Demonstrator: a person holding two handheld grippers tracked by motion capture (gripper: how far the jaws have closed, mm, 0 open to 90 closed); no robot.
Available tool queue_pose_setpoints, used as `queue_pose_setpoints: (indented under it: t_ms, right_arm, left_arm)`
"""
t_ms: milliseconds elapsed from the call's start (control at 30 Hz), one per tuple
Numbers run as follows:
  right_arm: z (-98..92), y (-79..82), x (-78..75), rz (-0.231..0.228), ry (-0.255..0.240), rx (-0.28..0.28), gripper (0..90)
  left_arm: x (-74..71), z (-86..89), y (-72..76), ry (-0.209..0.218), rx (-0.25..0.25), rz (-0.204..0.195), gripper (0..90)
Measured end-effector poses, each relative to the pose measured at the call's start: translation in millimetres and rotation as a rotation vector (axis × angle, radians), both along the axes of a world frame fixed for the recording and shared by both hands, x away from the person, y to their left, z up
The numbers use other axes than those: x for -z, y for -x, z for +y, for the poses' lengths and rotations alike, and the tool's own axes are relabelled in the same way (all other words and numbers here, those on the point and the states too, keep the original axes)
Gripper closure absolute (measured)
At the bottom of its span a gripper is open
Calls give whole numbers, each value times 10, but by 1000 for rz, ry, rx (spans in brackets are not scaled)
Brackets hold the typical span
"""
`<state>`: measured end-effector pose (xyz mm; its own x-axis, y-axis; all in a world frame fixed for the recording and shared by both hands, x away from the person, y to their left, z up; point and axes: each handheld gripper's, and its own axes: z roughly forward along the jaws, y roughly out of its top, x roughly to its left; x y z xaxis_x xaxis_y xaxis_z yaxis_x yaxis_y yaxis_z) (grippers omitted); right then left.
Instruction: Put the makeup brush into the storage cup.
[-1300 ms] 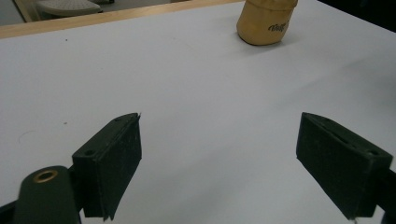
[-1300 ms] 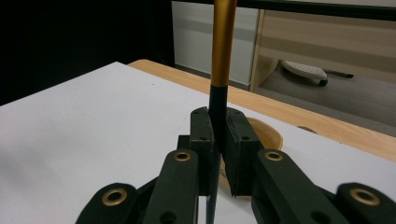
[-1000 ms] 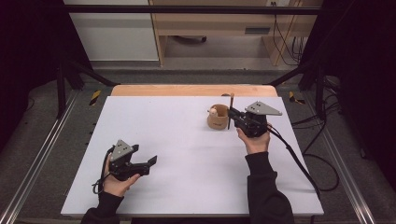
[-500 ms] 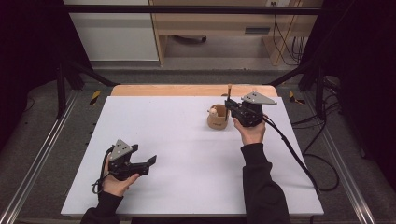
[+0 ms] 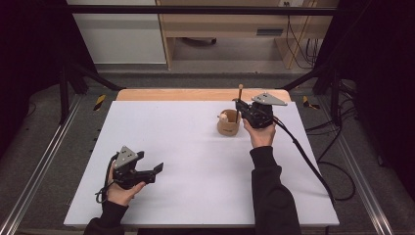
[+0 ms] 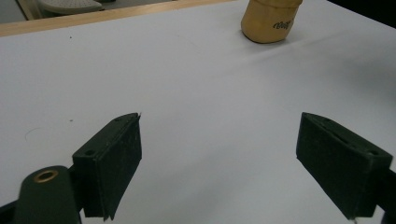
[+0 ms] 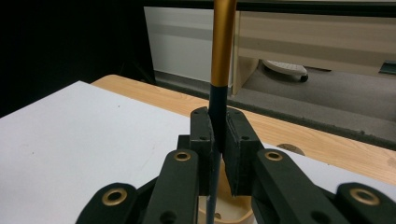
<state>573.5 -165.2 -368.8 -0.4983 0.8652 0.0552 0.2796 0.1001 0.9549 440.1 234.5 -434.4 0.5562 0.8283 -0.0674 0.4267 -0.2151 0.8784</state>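
The right gripper is held upright-ish above the far right part of the white worktop, its fingers pressed together on a thin stick. In the right gripper view the stick stands vertical between the two black pads: its upper length is golden-orange, its lower length dark (a brush or a pen handle, too little shows to say which), and the dark part runs down through the grip toward the pale rim of a container just below.

That container is a small tan wooden cup, standing upright on the worktop just left of the right gripper and near the far wooden edge strip. From the high view the stick's lower end appears to reach the cup's mouth; whether it touches the inside cannot be told. Something small and pale sits at the cup's rim.

The left gripper rests low over the near left of the worktop, well apart from the cup, in the person's left hand. Its fingers stand wide apart with only bare white surface between them; the cup shows far ahead, with dark lettering on its side.
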Motion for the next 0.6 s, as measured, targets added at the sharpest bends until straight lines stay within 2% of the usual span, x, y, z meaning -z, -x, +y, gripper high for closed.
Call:
queue_pose_setpoints:
  t_ms: [200, 600]
  right_arm:
    - [9, -96, 32, 5, -23, 16, 831]
    - [28, -247, 83, 15, -32, 47, 832]
  left_arm:
    - [-1, -8, 0, -1, 2, 0, 139]
    - [-1, -9, 1, -2, 4, -1, 139]
